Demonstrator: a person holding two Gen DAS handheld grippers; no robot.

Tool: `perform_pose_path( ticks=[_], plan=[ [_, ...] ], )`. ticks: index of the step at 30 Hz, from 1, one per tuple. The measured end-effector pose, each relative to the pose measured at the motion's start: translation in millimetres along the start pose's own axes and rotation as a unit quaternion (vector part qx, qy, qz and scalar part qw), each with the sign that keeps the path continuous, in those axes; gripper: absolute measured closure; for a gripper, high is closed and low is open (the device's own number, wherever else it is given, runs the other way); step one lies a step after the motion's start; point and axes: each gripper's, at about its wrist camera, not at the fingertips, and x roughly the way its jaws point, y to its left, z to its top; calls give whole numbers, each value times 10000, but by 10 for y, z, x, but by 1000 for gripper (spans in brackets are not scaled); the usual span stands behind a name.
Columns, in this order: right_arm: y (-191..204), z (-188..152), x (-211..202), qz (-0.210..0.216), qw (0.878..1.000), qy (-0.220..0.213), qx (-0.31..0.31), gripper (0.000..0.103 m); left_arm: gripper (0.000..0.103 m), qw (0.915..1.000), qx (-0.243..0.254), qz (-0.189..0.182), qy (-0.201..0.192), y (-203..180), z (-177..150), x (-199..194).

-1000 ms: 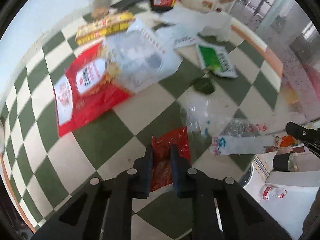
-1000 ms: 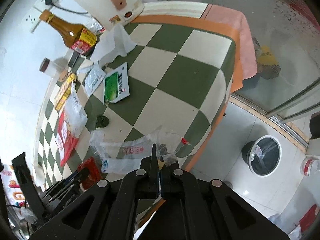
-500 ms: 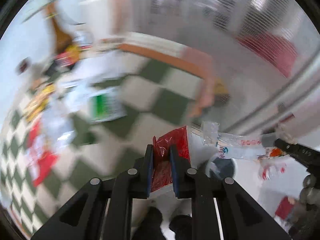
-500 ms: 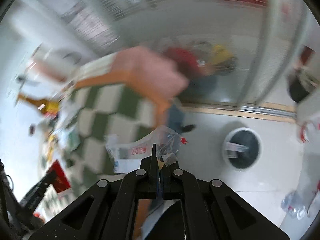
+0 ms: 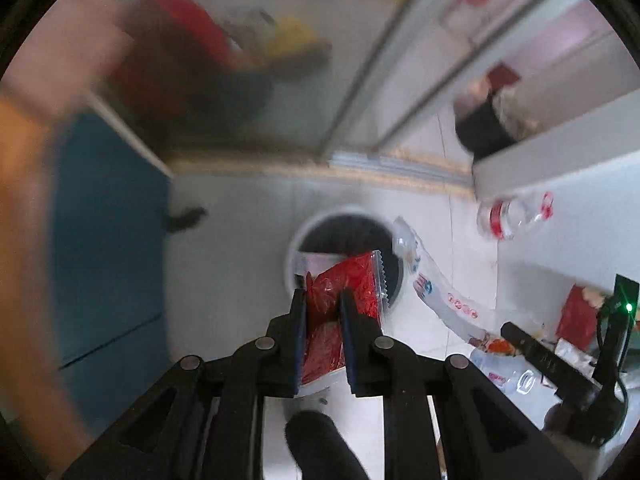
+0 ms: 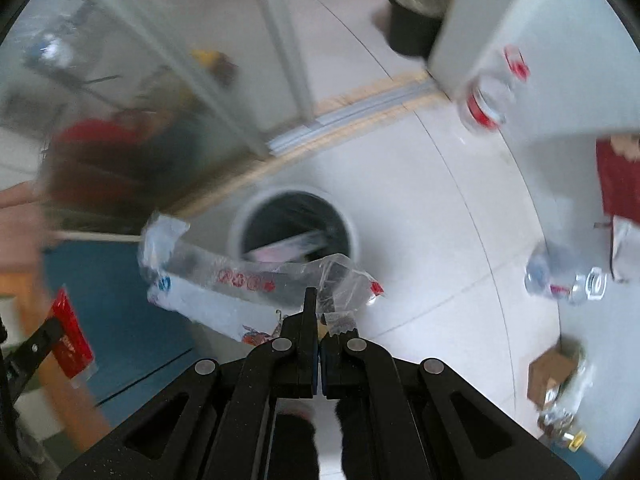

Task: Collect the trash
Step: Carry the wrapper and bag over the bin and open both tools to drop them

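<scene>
Left wrist view: left gripper (image 5: 323,300), fingers clamped on a red sachet (image 5: 344,284), held above the open mouth of a round waste bin (image 5: 294,248) on the white tiled floor (image 5: 232,264).
Right wrist view: right gripper (image 6: 319,308), fingers pressed together on the end of a clear plastic wrapper (image 6: 240,280) with red and blue print; the wrapper trails to the left, partly over the same bin.
Bin contents: at least one pale wrapper visible inside; the rest cannot be made out.
Other items on the floor: two clear plastic bottles (image 6: 486,100) with red labels beside a white cabinet, a small cardboard box (image 6: 550,372), a black pot (image 6: 412,28) in the background.
Progress, as judged: two pieces gathered and carried to the bin, neither dropped yet. Releasing both remains; whether the floor bottles count as trash cannot be told.
</scene>
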Motion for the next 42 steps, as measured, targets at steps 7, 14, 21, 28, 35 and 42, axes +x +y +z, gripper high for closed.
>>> perform_pose_path(
  ticks=[7, 14, 21, 28, 35, 42],
  plan=[
    [-225, 183, 1512, -234, 9995, 200, -11, 103, 88, 9958, 48, -182, 899, -116, 152, 1983],
    [-186, 245, 2255, 63, 9986, 518, -84, 95, 47, 9957, 227, 150, 890, -116, 131, 2478],
    [-178, 180, 2017, 641, 9973, 337, -136, 12, 0, 9975, 342, 496, 367, -14, 110, 2046],
    [-78, 129, 1252, 452, 9969, -66, -641, 0, 0, 9922, 595, 1079, -173, -142, -57, 1248],
    [-18, -25, 302, 88, 9944, -314, -1006, 0, 0, 9927, 480, 1052, -332, -340, -263, 280],
    [-60, -333, -1132, -17, 9889, -749, -1286, 0, 0, 9910, 583, 1009, -663, -656, -504, -895]
  ],
)
